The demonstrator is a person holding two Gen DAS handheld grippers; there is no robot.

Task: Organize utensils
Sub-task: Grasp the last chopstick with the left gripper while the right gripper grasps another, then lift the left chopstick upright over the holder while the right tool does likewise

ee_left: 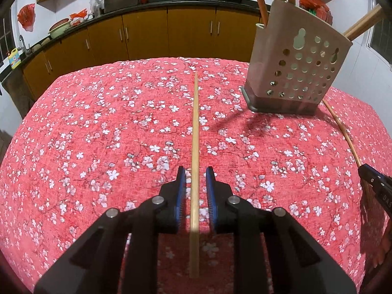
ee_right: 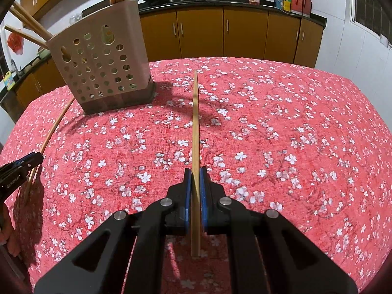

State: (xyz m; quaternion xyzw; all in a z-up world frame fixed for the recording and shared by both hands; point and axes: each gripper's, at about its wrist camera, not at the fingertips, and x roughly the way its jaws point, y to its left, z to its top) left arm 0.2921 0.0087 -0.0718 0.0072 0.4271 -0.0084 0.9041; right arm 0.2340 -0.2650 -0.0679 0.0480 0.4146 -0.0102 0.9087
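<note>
Left wrist view: left gripper (ee_left: 195,171), black frame with blue pads, pitched steeply down over the table with its red cloth printed in white blossoms (ee_left: 98,127). Jaws slightly apart, a visible gap on both sides of the pale wooden chopstick (ee_left: 195,147) running straight between them; pads not pressing it, so released. That chopstick lies flat on the cloth, its far tip pointing toward the cabinets. Beige perforated plastic utensil holder (ee_left: 297,66) stands on a dark base at upper right, leaning in this fisheye, with several brown wooden chopsticks (ee_left: 259,2) sticking out of its top. At the right edge the right gripper (ee_left: 367,174) shows as a black tip on the near end of a second thin wooden chopstick (ee_left: 340,127), whose far end runs up beside the holder's base. Orange-brown kitchen cabinets (ee_left: 147,31) and dark woks behind.

Right wrist view: right gripper (ee_right: 195,174) also angled steeply down, blue pads clenched tight on the second thin wooden chopstick (ee_right: 195,127), no gap either side; stick runs forward over the cloth (ee_right: 294,134), whether its tip touches the cloth cannot be told. Holder (ee_right: 100,68) at upper left. Left gripper (ee_right: 31,161) at left edge, the pale wooden chopstick (ee_right: 56,125) beneath it, curving toward the holder's base. Part of a person's hand (ee_right: 7,240) at lower left edge.
</note>
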